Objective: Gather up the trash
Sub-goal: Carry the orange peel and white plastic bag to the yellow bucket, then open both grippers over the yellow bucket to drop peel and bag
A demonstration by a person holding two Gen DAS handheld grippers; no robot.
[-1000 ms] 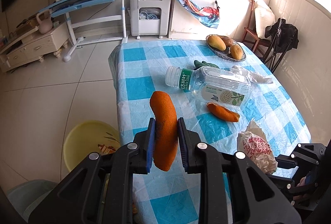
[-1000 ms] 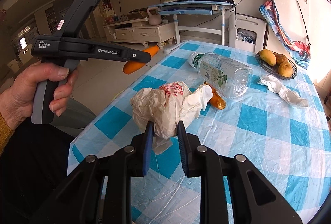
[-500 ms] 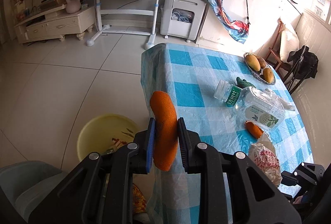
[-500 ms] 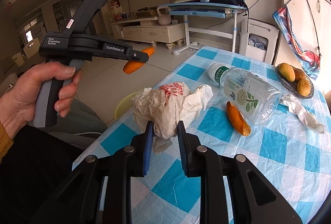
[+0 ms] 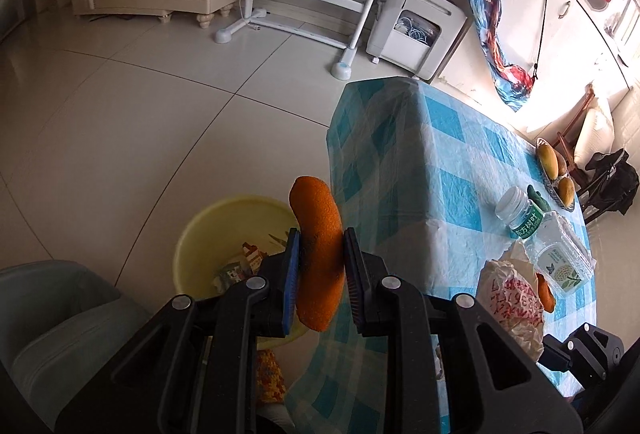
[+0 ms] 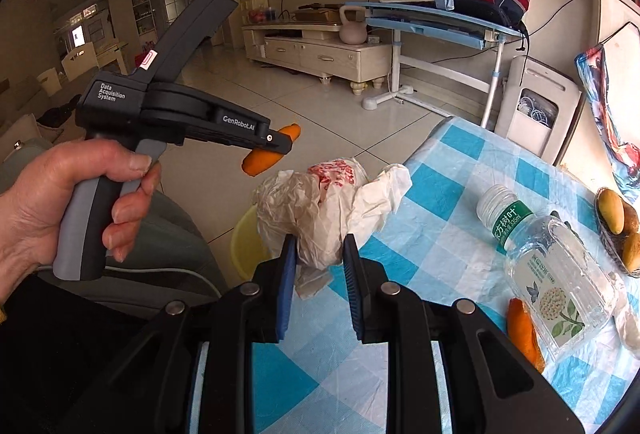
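Hanging past the table edge (image 5: 340,169), the left gripper (image 5: 320,266) is clamped on an orange peel (image 5: 318,258), long axis running straight out beyond the jaws, tip pointing away. Yellow basin (image 5: 200,234) sits below-left of the jaws, open floor around it. Right gripper (image 6: 319,262) pinches a crumpled plastic bag (image 6: 320,209), probably hovering near the table's edge.

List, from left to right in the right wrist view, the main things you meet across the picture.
Hand → orange peel held in the left tool → crumpled bag in the right tool → bottle → fruit basket.
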